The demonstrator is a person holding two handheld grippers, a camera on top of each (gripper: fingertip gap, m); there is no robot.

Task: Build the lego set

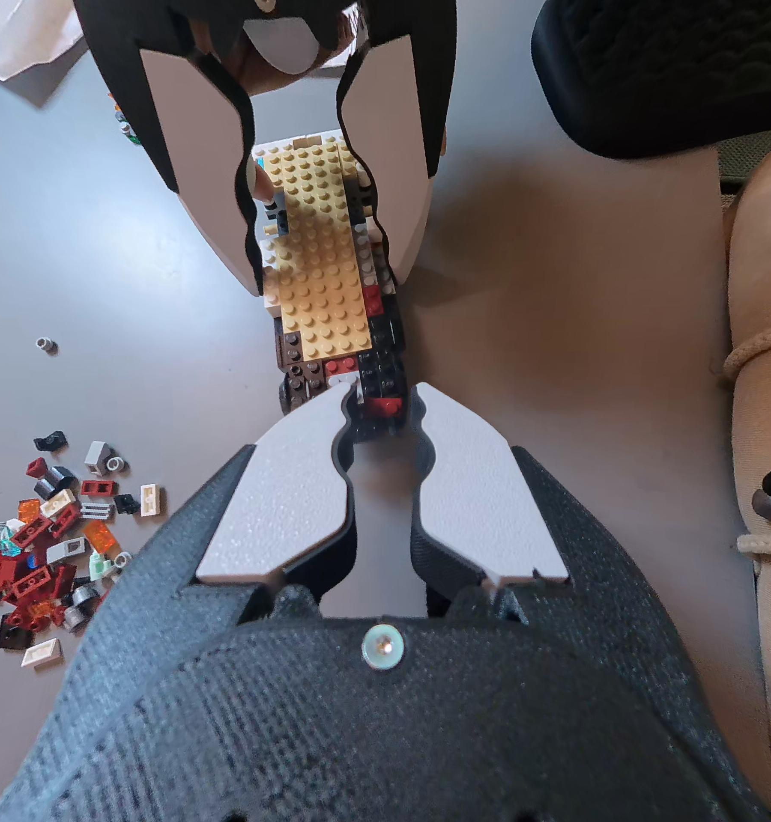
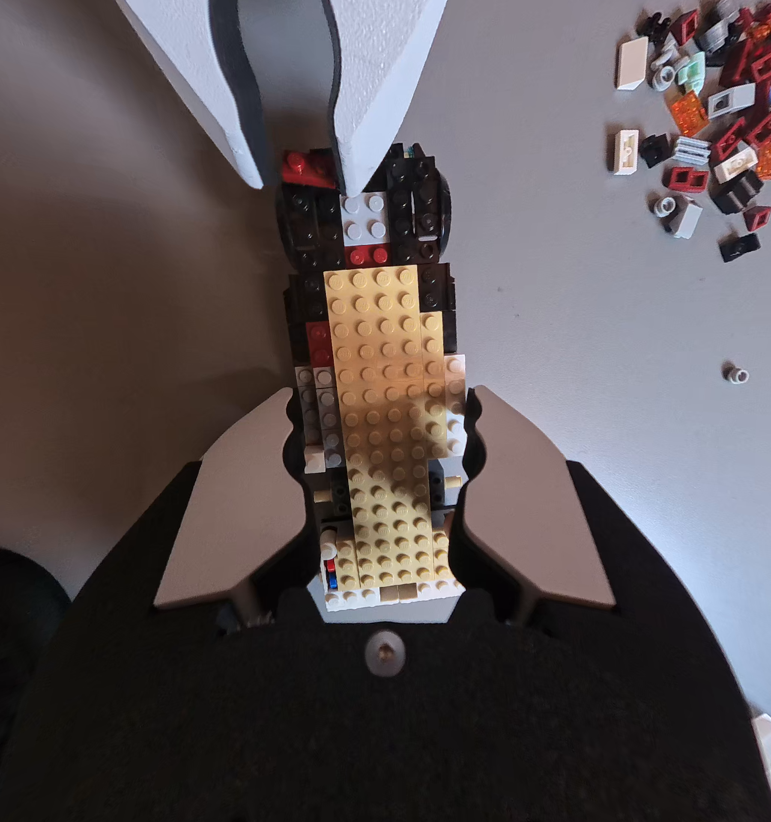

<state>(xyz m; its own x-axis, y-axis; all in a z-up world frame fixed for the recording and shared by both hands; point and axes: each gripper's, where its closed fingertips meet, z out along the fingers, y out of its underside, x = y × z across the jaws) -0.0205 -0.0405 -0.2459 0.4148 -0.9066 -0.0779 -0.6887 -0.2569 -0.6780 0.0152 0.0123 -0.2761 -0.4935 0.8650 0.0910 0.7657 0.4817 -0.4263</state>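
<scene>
Brick model (image 2: 383, 400) sits clamped between right gripper (image 2: 379, 396) jaws; left gripper (image 1: 383, 396) jaws pinch its red-and-black end.

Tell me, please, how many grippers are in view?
2: the left gripper at the red-and-black end of the model, and the right gripper flanking its tan part.

One long brick model (image 2: 383, 400) lies on the desk (image 2: 597, 445). One heap of loose small bricks (image 2: 731, 111) lies apart from it, too many to count, with one small grey round piece (image 2: 736, 376) alone. Two grippers show.
</scene>
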